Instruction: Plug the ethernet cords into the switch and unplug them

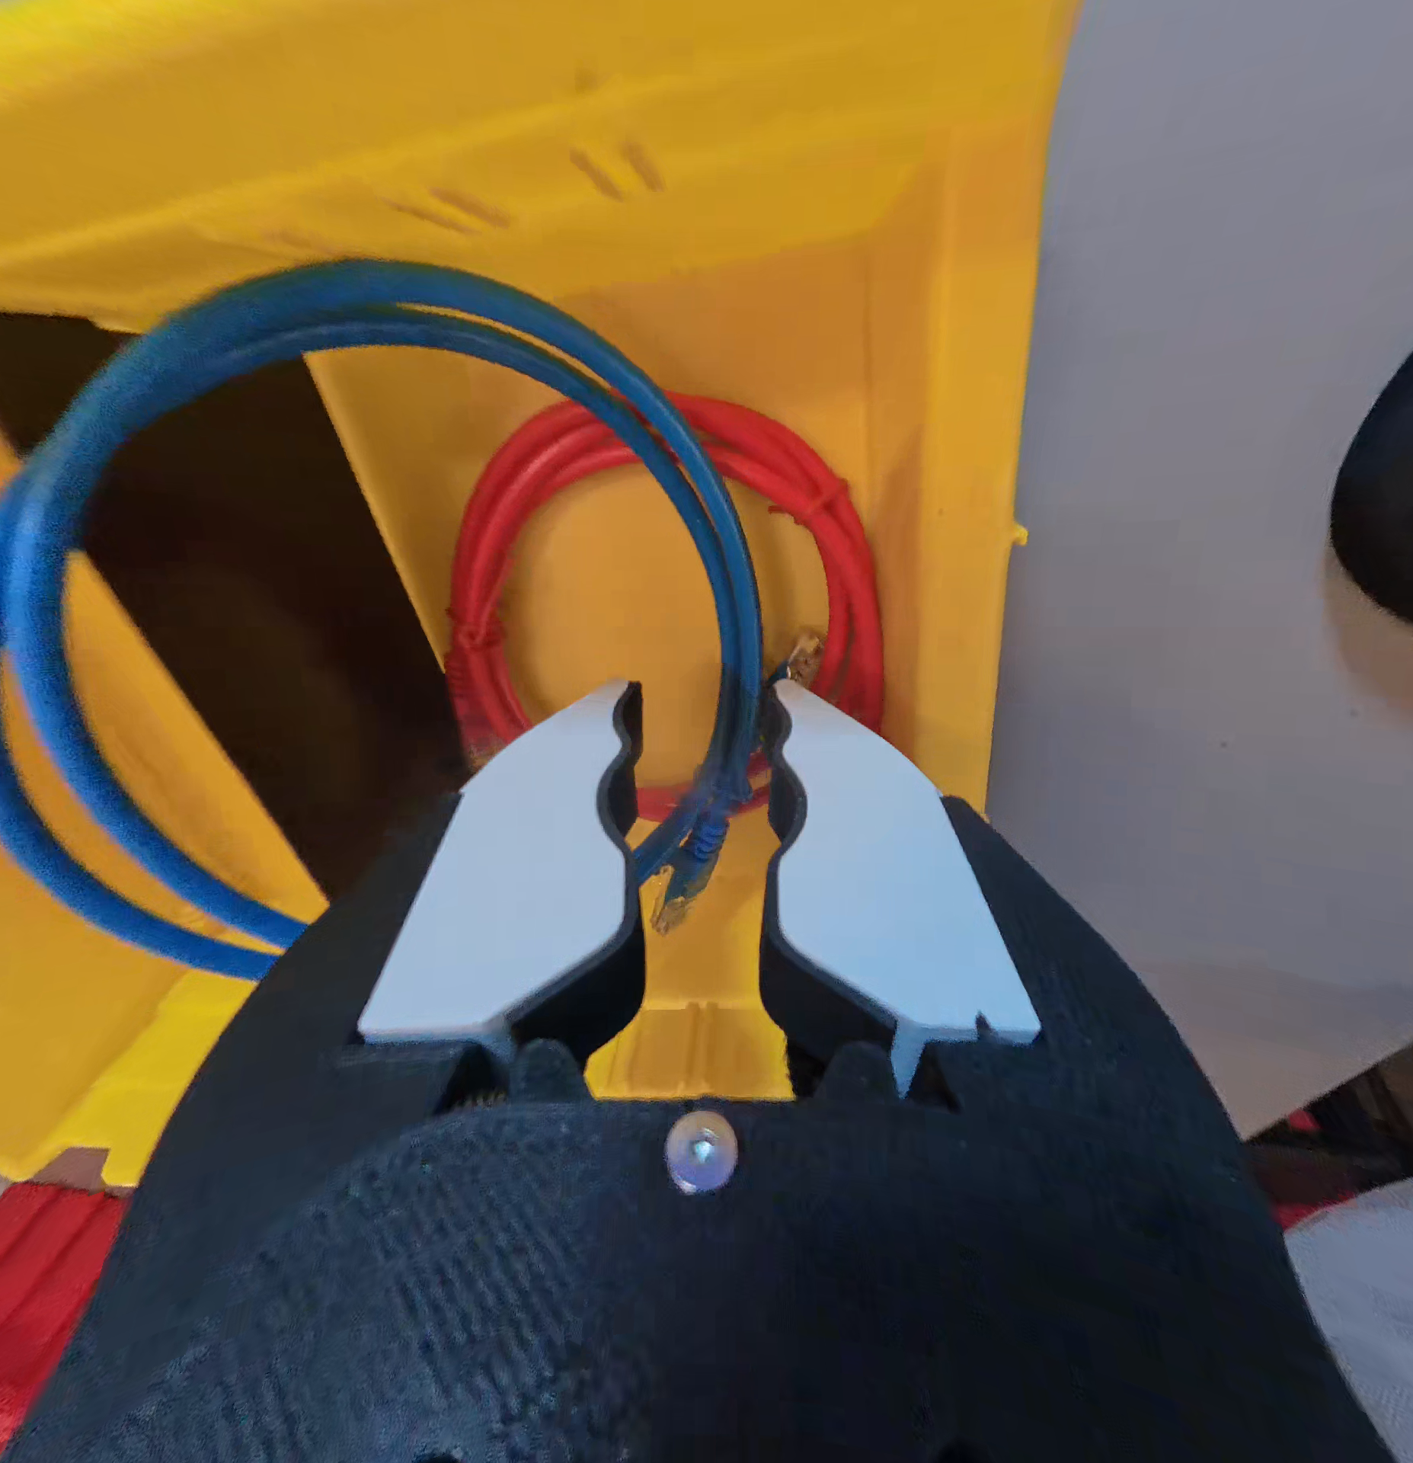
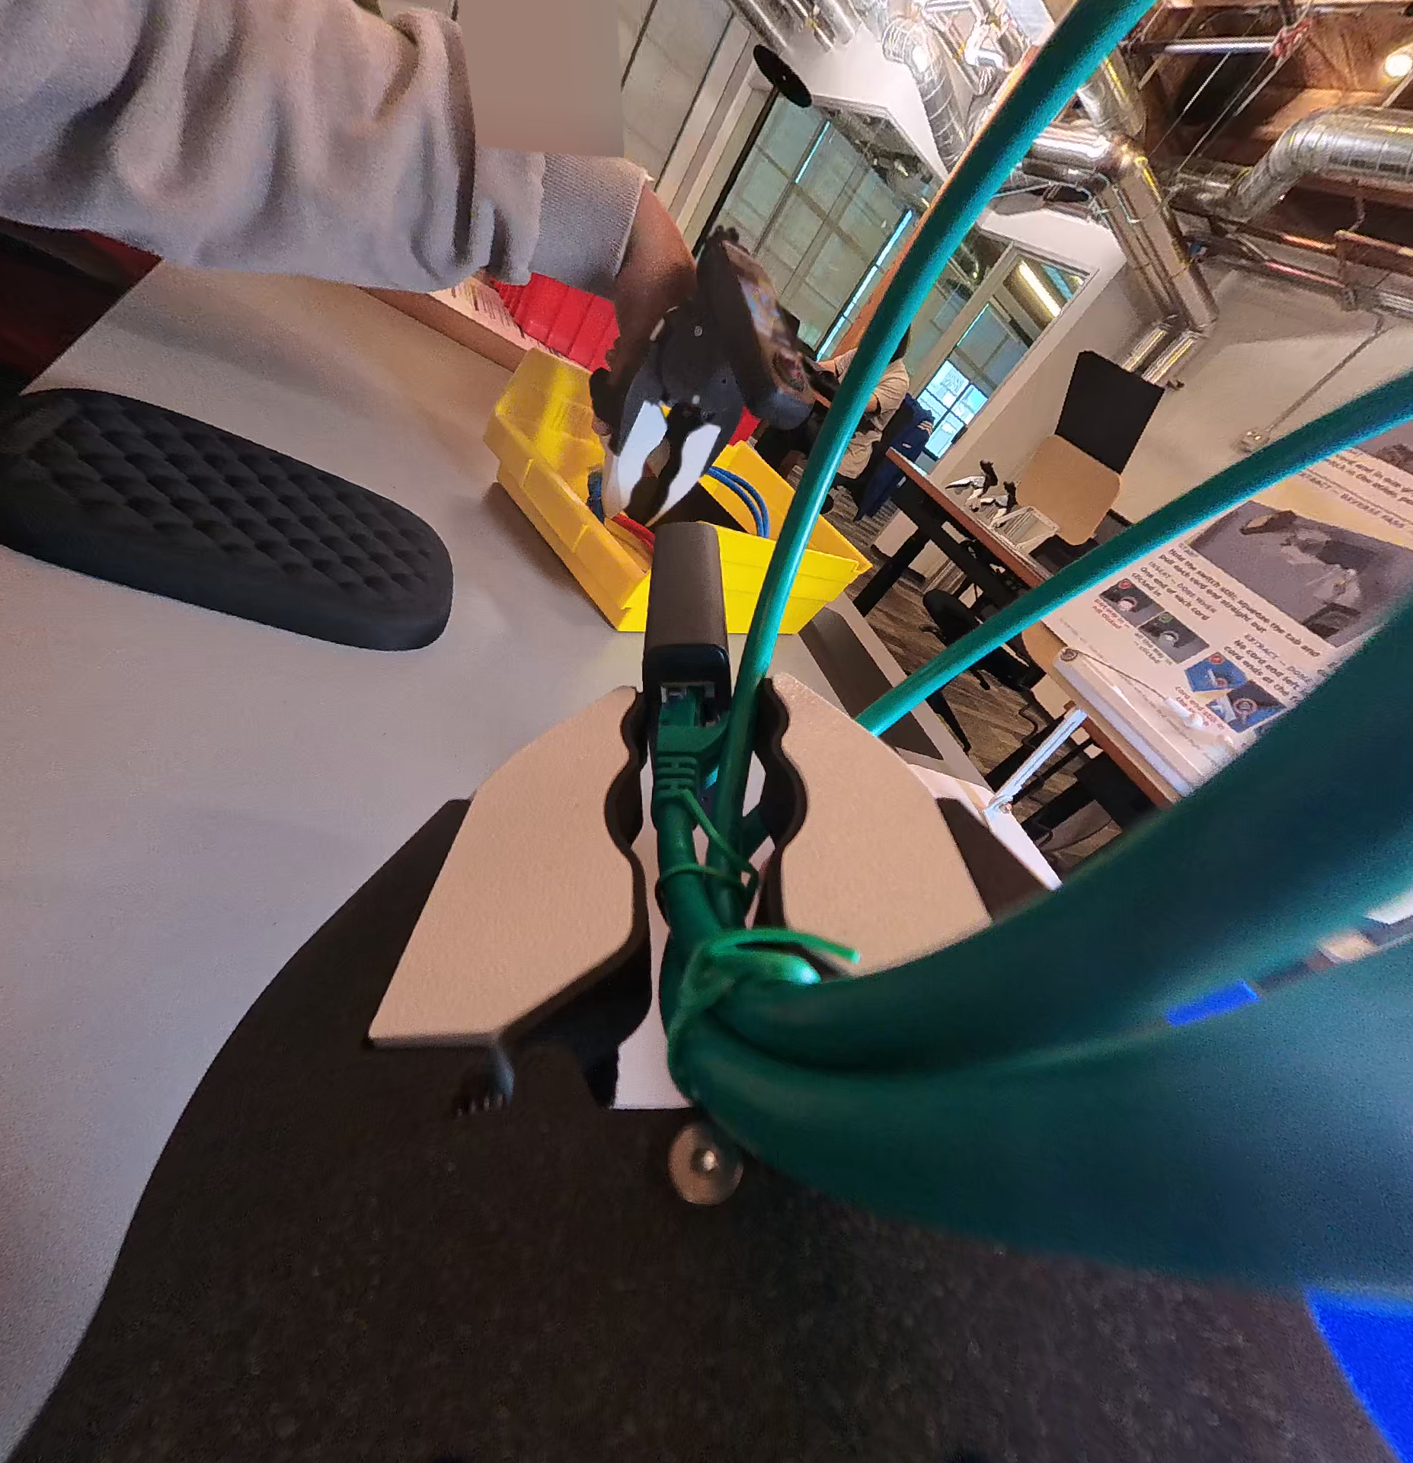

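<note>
Two grippers, two jobs. Your right gripper (image 2: 699, 712) is clenched on the green ethernet plug (image 2: 679, 732), seated at the port of the dark switch (image 2: 683, 590) on the grey table (image 2: 212, 752); press the tab and draw straight back along the switch. Your left gripper (image 1: 703, 697) stands released over the yellow bin (image 1: 529, 158), the blue cord (image 1: 370, 309) dangling between its fingers; lower until the blue plug (image 1: 683, 879) sits between the pads, clear of the red cord (image 1: 837, 514), then close.

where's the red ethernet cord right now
The red cord lies coiled in the yellow bin, in the left wrist view just beyond the left gripper and behind the blue cord.
</note>
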A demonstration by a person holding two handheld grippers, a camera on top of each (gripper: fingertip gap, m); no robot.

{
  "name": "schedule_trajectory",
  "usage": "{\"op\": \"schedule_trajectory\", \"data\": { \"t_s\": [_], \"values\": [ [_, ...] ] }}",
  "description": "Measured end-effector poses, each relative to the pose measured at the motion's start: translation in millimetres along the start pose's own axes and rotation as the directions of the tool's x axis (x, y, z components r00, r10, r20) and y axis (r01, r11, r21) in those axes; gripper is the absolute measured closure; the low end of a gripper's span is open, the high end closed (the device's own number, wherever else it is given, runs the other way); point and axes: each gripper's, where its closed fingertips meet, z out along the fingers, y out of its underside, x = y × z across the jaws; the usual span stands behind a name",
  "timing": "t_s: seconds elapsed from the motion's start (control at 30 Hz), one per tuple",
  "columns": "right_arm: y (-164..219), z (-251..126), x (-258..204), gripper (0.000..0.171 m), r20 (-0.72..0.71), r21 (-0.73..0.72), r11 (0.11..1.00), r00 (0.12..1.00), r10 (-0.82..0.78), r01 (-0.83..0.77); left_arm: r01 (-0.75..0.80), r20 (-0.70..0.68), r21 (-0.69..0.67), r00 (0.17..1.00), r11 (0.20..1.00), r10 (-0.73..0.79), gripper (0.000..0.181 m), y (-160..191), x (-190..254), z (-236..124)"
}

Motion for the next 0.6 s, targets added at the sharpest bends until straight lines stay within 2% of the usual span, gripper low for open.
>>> {"op": "schedule_trajectory", "data": {
  "t_s": [0.03, 0.1, 0.17, 0.2, 0.3, 0.5, 0.6],
  "values": [
    [0, 0, 0, 0.146, 0.001, -0.001, 1.000, 1.000, 0.002, -0.002, -0.017, -0.006, -0.040, 1.000, 0.999, 0.017, 0.151, 4, 0, 4],
    [1, 0, -1, 0.145, 0.004, -0.002, 1.000, 1.000, 0.005, -0.005, -0.036, -0.025, -0.102, 0.999, 0.994, 0.033, 0.152, 12, 1, 14],
    [1, 0, -1, 0.145, 0.004, -0.006, 1.000, 1.000, 0.001, -0.001, -0.051, -0.071, -0.124, 0.997, 0.991, 0.043, 0.171, 16, 6, 20],
    [1, 0, -1, 0.145, 0.002, -0.006, 1.000, 1.000, -0.001, 0.001, -0.045, -0.059, -0.118, 0.998, 0.992, 0.038, 0.175, 16, 4, 18],
    [0, -1, 0, 0.145, 0.002, -0.001, 1.000, 1.000, 0.008, -0.008, 0.071, -0.009, -0.016, 0.997, 0.997, -0.071, 0.175, 8, -8, -5],
    [-1, -1, 0, 0.145, 0.013, 0.009, 0.999, 0.999, 0.037, -0.037, 0.277, -0.073, 0.157, 0.961, 0.948, -0.268, 0.175, -3, -2, -65],
    [-5, -2, 0, 0.145, 0.020, 0.022, 0.999, 0.999, 0.047, -0.048, 0.366, -0.168, 0.171, 0.926, 0.915, -0.339, 0.176, -8, 14, -82]
  ]
}}
